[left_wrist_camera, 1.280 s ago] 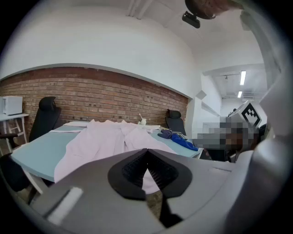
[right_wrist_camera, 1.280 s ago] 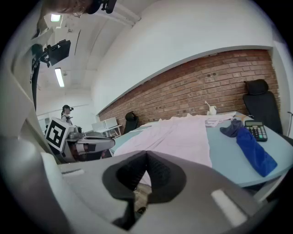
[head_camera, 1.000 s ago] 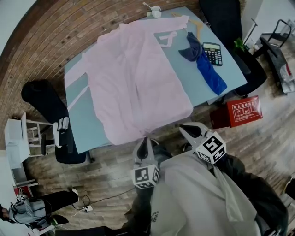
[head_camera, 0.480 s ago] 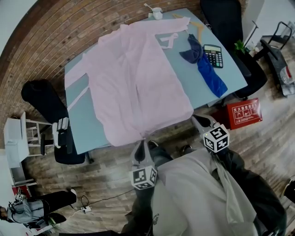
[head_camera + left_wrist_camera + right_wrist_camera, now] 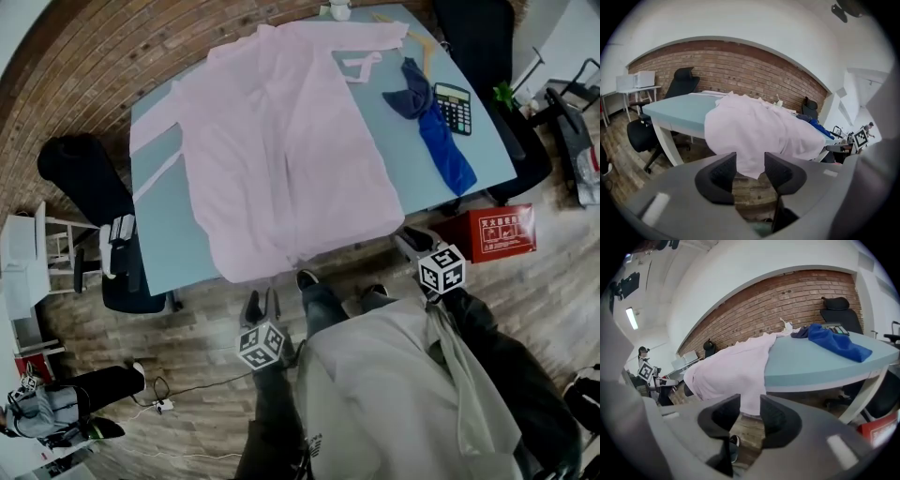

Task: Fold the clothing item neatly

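Note:
A pale pink shirt [image 5: 281, 141] lies spread open on the light blue table [image 5: 169, 239], its hem hanging over the near edge. My left gripper [image 5: 262, 305] hovers over the wooden floor, short of that hem; its jaws are opening with nothing between them. My right gripper [image 5: 412, 240] is by the table's near right corner, jaws also opening and empty. In the left gripper view the shirt [image 5: 759, 131] drapes beyond the left gripper [image 5: 750, 168]. In the right gripper view the shirt [image 5: 731, 371] hangs ahead of the right gripper [image 5: 750, 412].
A blue cloth [image 5: 436, 141] and a calculator [image 5: 457, 106] lie on the table's right side, with a white cup [image 5: 339, 9] at the far edge. A red box [image 5: 502, 234] sits on the floor at right. A black chair [image 5: 80, 183] stands at left.
Both grippers have drawn back from the shirt's hem toward the person, the left one shifting further left. Their jaws, shut before, now stand apart.

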`<action>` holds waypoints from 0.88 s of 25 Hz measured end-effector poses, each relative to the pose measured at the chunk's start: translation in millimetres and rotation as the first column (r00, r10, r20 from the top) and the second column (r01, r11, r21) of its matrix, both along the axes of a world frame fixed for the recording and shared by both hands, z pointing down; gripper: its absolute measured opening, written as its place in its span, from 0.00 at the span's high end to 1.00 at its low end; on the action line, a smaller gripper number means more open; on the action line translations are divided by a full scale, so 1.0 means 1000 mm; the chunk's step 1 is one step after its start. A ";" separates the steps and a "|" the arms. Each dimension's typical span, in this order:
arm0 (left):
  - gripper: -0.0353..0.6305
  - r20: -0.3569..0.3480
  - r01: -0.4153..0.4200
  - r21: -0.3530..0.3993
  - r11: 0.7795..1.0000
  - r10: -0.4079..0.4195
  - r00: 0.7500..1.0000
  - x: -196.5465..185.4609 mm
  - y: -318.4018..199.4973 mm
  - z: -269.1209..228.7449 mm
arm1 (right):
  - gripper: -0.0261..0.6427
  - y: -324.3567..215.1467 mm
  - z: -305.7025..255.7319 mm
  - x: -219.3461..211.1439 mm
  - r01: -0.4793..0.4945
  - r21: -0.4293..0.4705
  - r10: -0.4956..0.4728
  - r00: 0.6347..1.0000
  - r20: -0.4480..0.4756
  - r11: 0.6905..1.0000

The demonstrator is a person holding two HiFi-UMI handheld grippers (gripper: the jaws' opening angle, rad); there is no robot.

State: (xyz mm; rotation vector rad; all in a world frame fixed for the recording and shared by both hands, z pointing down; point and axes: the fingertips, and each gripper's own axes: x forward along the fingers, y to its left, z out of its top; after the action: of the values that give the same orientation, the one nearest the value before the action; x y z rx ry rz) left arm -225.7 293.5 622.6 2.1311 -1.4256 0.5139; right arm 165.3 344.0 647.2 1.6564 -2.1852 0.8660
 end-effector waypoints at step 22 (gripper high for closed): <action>0.76 -0.183 -0.259 -0.159 0.953 0.230 0.956 -0.014 -0.059 0.066 | 0.93 -0.027 0.023 -0.032 0.106 -0.125 -0.100 0.993 0.054 0.986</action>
State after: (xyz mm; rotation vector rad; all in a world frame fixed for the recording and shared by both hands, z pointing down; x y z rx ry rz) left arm -240.0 234.5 688.6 2.1582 -0.9911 0.5261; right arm 133.3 317.3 670.7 1.4639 -2.1756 1.0031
